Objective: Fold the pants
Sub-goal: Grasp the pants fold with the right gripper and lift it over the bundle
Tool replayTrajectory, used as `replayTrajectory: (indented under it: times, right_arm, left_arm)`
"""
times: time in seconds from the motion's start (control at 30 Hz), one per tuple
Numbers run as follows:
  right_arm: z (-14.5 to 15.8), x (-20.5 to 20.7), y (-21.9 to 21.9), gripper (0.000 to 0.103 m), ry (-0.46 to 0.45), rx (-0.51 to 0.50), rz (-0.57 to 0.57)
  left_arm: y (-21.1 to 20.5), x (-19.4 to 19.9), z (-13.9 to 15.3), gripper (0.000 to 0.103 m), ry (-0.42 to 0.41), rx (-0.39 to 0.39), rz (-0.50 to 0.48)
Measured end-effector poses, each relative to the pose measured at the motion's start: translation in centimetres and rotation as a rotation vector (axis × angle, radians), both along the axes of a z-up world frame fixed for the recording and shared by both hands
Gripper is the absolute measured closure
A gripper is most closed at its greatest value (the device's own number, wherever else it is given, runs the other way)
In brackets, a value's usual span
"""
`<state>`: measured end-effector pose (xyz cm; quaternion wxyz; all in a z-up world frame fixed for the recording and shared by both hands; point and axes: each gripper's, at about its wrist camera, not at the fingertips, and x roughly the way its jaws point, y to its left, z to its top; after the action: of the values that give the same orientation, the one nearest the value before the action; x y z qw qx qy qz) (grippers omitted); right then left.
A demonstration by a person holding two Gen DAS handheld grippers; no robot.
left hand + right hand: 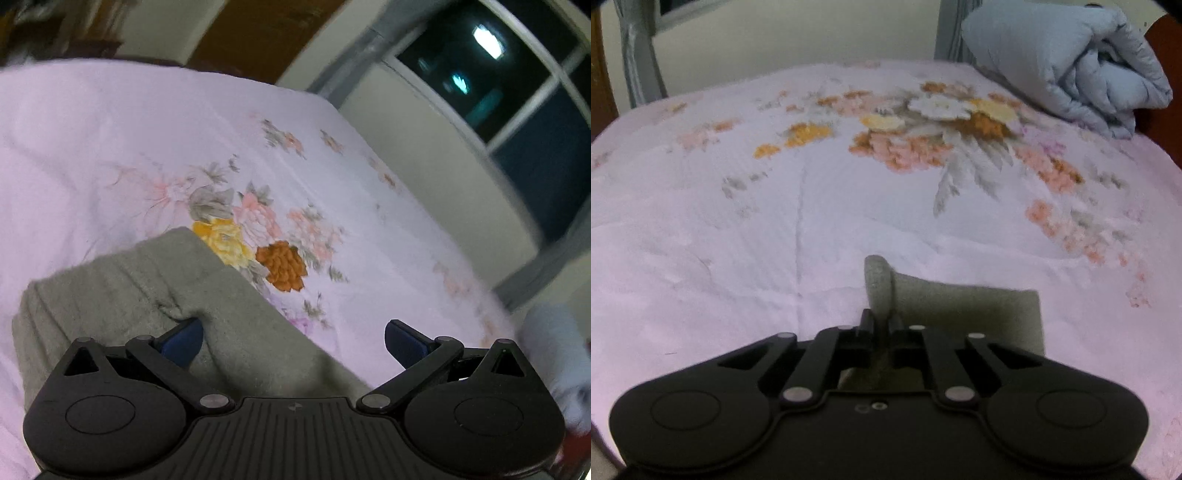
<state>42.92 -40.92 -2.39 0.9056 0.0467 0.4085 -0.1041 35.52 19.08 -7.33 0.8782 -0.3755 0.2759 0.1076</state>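
Two grippers work over grey pants (140, 291) on the pink floral bedsheet (738, 221): the right gripper (881, 321) pinches a fold of them, the left gripper (293, 341) spread wide over them. Farther back sits a rolled blue quilt (1067, 62).

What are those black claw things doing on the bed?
Someone is folding grey pants on a flowery bedsheet, holding a gripper in each hand. The right gripper is pinched shut on a bit of the pants, holding it up. The left gripper is open over the pants and isn't pinching anything, though one finger touches the cloth. A rolled-up blue quilt sits at the far corner of the bed.
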Motion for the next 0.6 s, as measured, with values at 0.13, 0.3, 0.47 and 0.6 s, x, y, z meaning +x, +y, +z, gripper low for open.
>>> replayTrajectory:
  times: [0.13, 0.3, 0.47, 0.6]
  right_arm:
    - [2.5, -3.0, -2.2, 0.103, -0.082, 0.061, -0.038]
    - [6.2, -10.1, -6.3, 0.103, -0.205, 0.122, -0.102]
    - [9.8, -17.9, -10.8, 0.103, -0.317, 0.134, -0.175]
    - [11.7, -23.1, -13.8, 0.103, -0.362, 0.149, -0.222]
  left_arm:
    - [0.0, -1.1, -0.1, 0.000, -0.003, -0.008, -0.011]
    - [-0.1, -2.4, -0.7, 0.000, -0.067, -0.180, -0.084]
    - [-2.2, -3.0, 0.1, 0.000, -0.130, -0.166, -0.207]
    - [-3.1, -3.2, 0.7, 0.000, -0.144, -0.172, -0.281]
